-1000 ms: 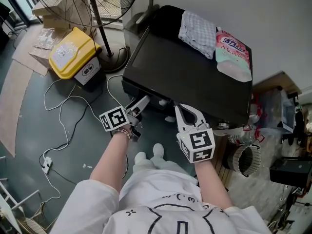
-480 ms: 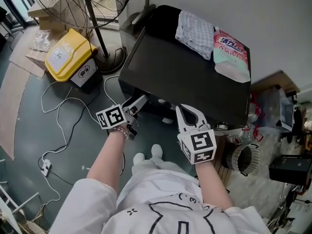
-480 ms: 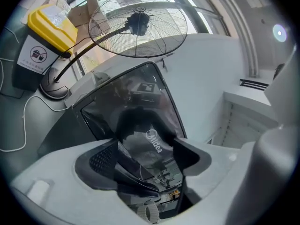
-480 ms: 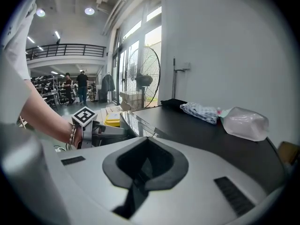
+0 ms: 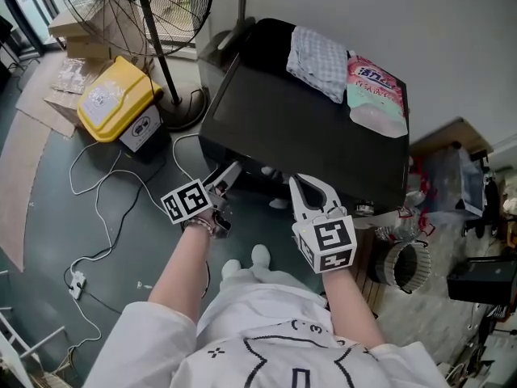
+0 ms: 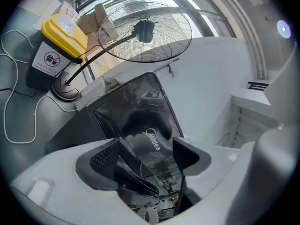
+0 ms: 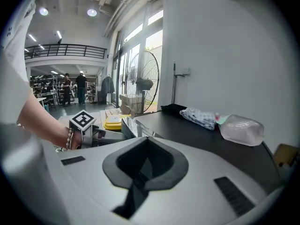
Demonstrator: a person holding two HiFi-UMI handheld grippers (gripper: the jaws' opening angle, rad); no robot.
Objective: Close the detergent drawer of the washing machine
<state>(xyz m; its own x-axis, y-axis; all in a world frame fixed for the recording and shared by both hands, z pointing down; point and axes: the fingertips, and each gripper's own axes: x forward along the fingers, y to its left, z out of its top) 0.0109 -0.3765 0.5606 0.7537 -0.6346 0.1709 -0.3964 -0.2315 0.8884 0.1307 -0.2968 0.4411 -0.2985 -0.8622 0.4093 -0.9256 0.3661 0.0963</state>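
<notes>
A: Which step is in hand?

B: As I judge it, the closing push itself has not landed. The left gripper (image 5: pixel 230 172) sits at the front of the black, glossy washing machine (image 5: pixel 299 128). Its jaws stand wide, having just been opening, and they clamp nothing.

A: And the drawer?

B: In the left gripper view a dark, shiny slab juts from the machine's front face into the gap between those jaws, close to the left-hand one. I take it for the detergent drawer (image 6: pixel 134 167), though that spot is dim and full of reflections, so it is a fair guess only.

A: Which way does it lie?

B: Its long axis seems to run in and out of the front face, with the free end pointing back at the jaws and the person.

A: The other hand?

B: The right gripper (image 5: pixel 303 183) hangs just to the right of the left jaws, before the machine's front edge. Its jaws are together and empty.

A: What does the next move call for?

B: Probably a straight push along that axis, with the jaws set square on the drawer's face so it slides home without skewing. The grey checked cloth (image 5: pixel 317 51) and the pink detergent pouch (image 5: pixel 374 95) lie on top, well beyond both pairs of jaws.
</notes>
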